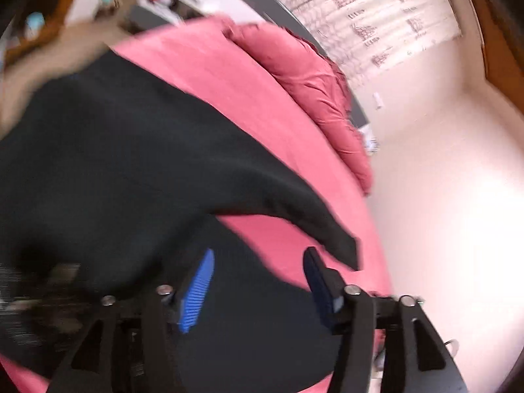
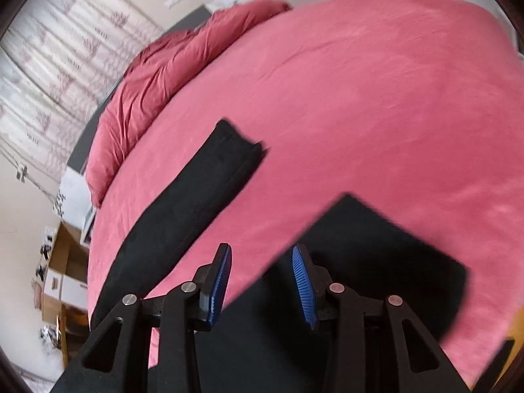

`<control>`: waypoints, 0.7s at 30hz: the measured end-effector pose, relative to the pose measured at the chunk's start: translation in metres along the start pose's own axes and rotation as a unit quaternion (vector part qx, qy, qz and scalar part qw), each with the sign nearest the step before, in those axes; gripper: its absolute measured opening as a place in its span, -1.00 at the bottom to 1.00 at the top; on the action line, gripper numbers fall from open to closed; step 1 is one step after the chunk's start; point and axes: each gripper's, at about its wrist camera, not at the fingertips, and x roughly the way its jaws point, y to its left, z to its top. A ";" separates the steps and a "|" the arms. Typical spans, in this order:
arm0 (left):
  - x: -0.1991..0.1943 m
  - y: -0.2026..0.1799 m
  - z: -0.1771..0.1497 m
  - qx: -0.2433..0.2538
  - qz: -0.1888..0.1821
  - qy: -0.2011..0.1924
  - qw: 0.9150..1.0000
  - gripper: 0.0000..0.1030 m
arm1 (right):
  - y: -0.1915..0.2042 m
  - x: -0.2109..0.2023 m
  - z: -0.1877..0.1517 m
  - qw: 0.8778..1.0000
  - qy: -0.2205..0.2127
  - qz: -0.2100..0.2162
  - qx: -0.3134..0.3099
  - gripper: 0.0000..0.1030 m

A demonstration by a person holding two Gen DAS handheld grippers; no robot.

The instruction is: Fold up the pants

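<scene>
Because the black pants [image 2: 183, 209] lie spread on the pink bed [image 2: 360, 98], one leg stretches toward eleven o'clock in the right view while a wider part sits at five o'clock. Both the left tongs [image 1: 258, 281] and right tongs [image 2: 262, 278] stand open above the cloth, gripping nothing, likely released after a fold. A bunched red duvet [image 2: 157, 75] lies beyond, by the curtain [image 2: 49, 75].

pants [image 2: 196, 196] on bed [image 2: 360, 98], duvet [image 2: 157, 75] behind
</scene>
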 end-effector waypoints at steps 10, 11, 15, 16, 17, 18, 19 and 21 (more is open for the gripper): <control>0.107 0.025 0.017 -0.105 0.028 0.002 0.994 0.29 | 0.024 0.097 0.052 0.997 0.014 0.033 0.068 -0.07; 0.113 0.027 0.019 -0.107 0.035 -0.001 0.994 0.29 | 0.022 0.101 0.058 0.996 0.014 0.034 0.076 -0.07; 0.123 0.032 0.021 -0.115 0.032 -0.030 0.992 0.29 | 0.020 0.115 0.074 0.994 -0.008 0.050 0.101 -0.07; 0.124 0.032 0.021 -0.118 0.033 -0.035 0.992 0.25 | 0.021 0.118 0.076 0.993 -0.013 0.051 0.104 -0.19; 0.125 0.031 0.022 -0.120 0.036 -0.036 0.991 0.22 | 0.022 0.120 0.077 0.993 -0.015 0.049 0.105 -0.54; 0.126 0.030 0.022 -0.121 0.040 -0.035 0.991 0.04 | 0.024 0.122 0.080 0.994 -0.014 0.044 0.103 -0.72; 0.127 0.030 0.023 -0.118 0.044 -0.031 0.992 -0.44 | 0.024 0.122 0.081 0.994 -0.013 0.043 0.099 -0.73; 0.131 0.035 0.024 -0.123 0.071 -0.012 0.990 -0.69 | 0.029 0.114 0.085 0.994 -0.023 0.052 0.091 -0.75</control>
